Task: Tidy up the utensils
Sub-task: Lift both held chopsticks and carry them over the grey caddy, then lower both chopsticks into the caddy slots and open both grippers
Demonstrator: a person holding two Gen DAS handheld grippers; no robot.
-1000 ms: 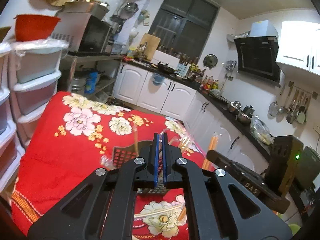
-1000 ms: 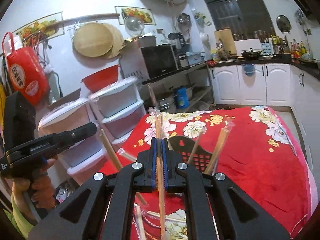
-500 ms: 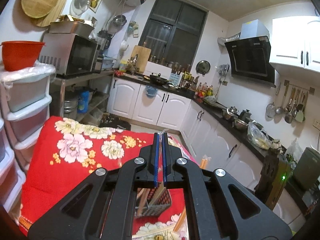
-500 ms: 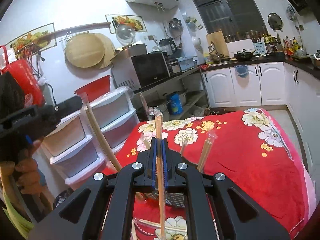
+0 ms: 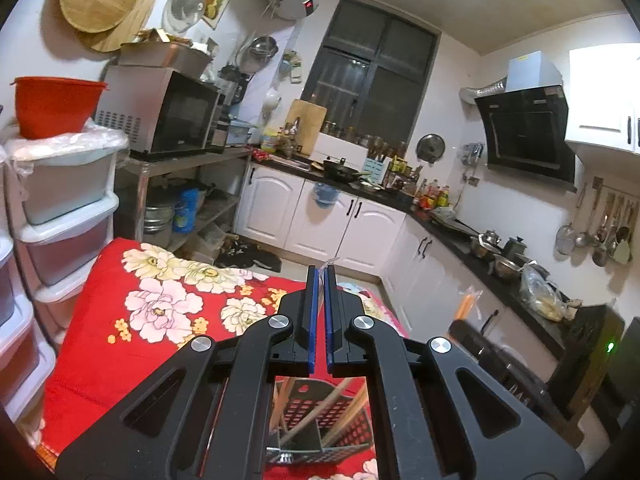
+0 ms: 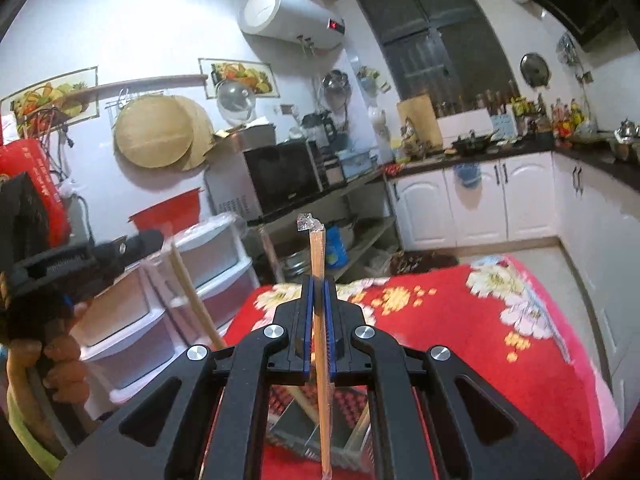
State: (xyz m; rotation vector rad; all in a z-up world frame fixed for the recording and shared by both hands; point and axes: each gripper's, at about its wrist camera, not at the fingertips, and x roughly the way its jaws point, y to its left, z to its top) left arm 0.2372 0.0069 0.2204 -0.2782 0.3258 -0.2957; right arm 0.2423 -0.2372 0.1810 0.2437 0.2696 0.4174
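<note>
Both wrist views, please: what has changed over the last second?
Both hand-held grippers lifted away from the basket, which dropped low in each view. The right hand-held gripper stays shut on its wrapped chopsticks; the left hand-held gripper stays shut on a clear wrapper tip.

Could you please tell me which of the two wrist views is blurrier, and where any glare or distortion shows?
Right wrist view: motion-smeared, worst on the red floral tablecloth; the wrapped wooden chopsticks stay fairly crisp. Left wrist view: sharper; ceiling bright. Both: fisheye bends walls and cabinets, corners vignetted black.
</note>
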